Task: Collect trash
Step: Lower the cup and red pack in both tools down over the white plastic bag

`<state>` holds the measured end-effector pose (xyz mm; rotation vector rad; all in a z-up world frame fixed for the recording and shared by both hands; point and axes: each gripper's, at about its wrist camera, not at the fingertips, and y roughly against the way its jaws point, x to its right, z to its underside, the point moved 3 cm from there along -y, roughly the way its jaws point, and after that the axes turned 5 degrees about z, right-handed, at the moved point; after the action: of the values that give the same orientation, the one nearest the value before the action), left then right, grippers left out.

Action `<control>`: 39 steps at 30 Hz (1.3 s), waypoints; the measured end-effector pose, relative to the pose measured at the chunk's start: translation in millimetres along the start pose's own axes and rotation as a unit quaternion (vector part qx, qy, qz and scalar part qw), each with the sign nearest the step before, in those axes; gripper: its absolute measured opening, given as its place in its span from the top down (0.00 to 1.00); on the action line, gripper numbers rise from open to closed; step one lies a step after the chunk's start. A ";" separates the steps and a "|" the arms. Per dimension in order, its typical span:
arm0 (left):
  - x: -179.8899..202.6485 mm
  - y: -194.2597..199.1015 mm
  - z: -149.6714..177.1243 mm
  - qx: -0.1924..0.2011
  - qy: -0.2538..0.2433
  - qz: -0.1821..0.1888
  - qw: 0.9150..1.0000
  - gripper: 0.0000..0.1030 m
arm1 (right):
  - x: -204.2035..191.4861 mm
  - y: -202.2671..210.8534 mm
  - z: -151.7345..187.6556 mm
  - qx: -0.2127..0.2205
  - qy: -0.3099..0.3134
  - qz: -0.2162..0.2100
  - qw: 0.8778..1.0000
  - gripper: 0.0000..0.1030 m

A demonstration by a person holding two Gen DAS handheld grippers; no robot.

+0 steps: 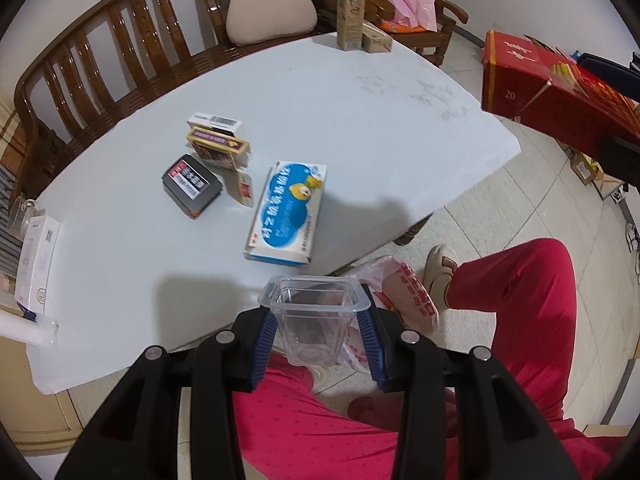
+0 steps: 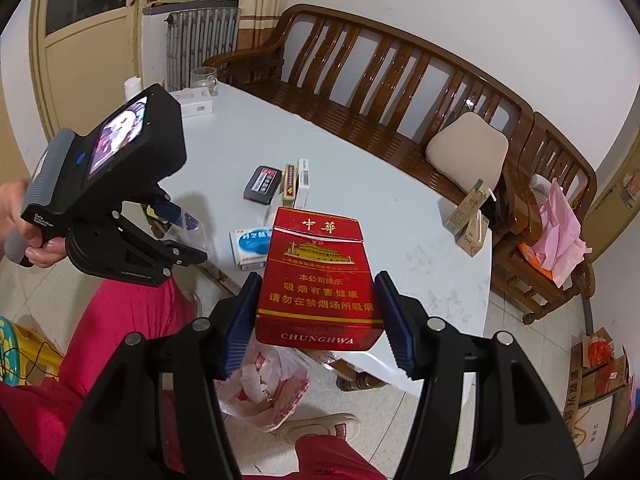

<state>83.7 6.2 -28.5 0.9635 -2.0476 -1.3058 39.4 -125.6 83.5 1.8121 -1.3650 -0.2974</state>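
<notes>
Small boxes crowd mid-table; its far side lies open.

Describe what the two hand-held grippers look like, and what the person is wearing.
Each hand-held gripper, left and right, has a black plastic frame with silver rivets and two ribbed blue finger pads. The right wrist view shows the left one's black housing with a small lit screen, a blue button and a ribbed grey handle. The person wears bright pink-red trousers and beige slippers.

We see a red cigarette pack with gold lettering at centre frame, a blue-and-white box with yellow figures mid-frame, a pale blue surface, and pink trousers with small dots lower right.
</notes>
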 end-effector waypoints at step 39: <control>37.5 -149.5 65.4 -0.094 0.052 0.080 0.991 0.63 | -72.5 -90.4 149.7 -0.134 -0.017 -0.066 0.989 0.45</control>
<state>55.3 -29.8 -189.4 0.7511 -1.8448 -1.3087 -19.2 -125.8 -96.5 1.6796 -1.1673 -0.5566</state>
